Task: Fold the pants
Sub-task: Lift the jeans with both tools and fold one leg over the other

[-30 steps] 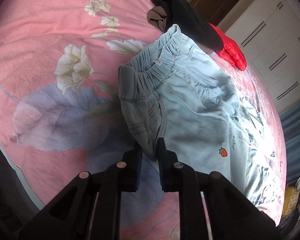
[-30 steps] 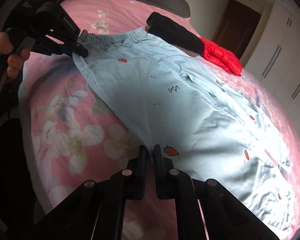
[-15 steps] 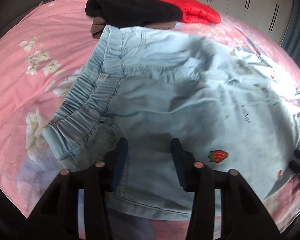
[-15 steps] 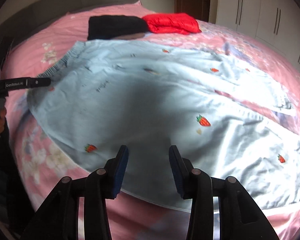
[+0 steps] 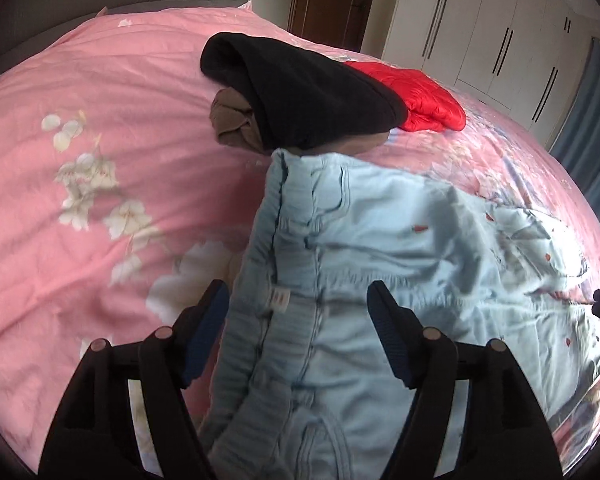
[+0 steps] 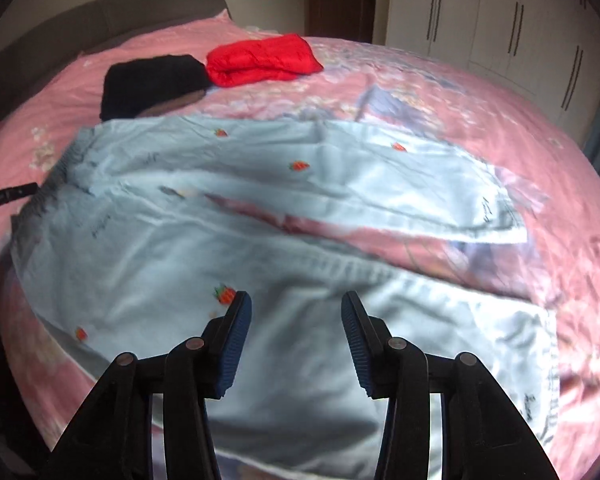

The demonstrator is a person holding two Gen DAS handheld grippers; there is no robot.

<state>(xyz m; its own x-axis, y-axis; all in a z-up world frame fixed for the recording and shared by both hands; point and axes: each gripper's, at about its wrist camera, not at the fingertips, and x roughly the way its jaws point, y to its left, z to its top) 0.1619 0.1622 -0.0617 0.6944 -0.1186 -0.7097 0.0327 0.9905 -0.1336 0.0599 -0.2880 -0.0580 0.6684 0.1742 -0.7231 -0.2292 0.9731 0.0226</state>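
Light blue pants [image 6: 228,240] with small strawberry prints lie spread flat on the pink floral bed [image 5: 100,128]. Both legs run to the right with a gap of bedspread between them. In the left wrist view the elastic waistband [image 5: 268,248] lies just ahead. My left gripper [image 5: 298,308] is open and empty, hovering over the waistband. My right gripper [image 6: 296,320] is open and empty above the near leg, beside a strawberry print [image 6: 225,294]. The tip of the left gripper shows at the left edge of the right wrist view [image 6: 8,195].
A folded black garment [image 5: 300,96] lies over a brown one [image 5: 232,124] just beyond the waistband. A folded red jacket [image 5: 416,100] sits behind them. White wardrobes [image 5: 480,32] and a dark door [image 5: 332,0] stand past the bed.
Both grippers were shut on the pants a second ago. They have let go, opened wide and lifted back. The pants now lie flat on the bed.
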